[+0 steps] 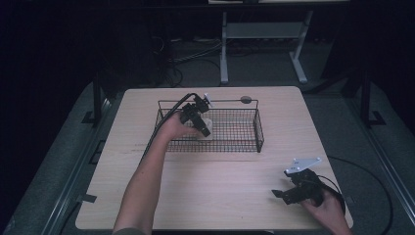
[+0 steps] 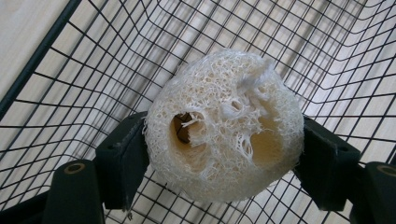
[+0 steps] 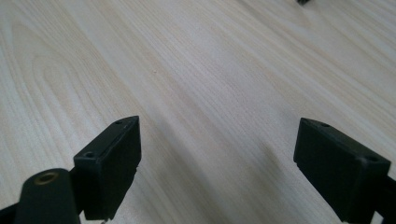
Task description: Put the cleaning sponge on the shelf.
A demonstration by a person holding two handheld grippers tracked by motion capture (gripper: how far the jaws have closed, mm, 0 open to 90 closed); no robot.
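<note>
- Left claw is inside the wire basket, at approx. 11 o'clock from table centre; its jaws press both sides of a pale loofah sponge.
- The sponge is held above the basket's mesh bottom.
- Right claw is at approx. 4 o'clock, near the table edge, jaws wide apart w/ nothing between them, just above bare wood.

A pale wooden table carries a black wire basket toward its far edge.
</note>
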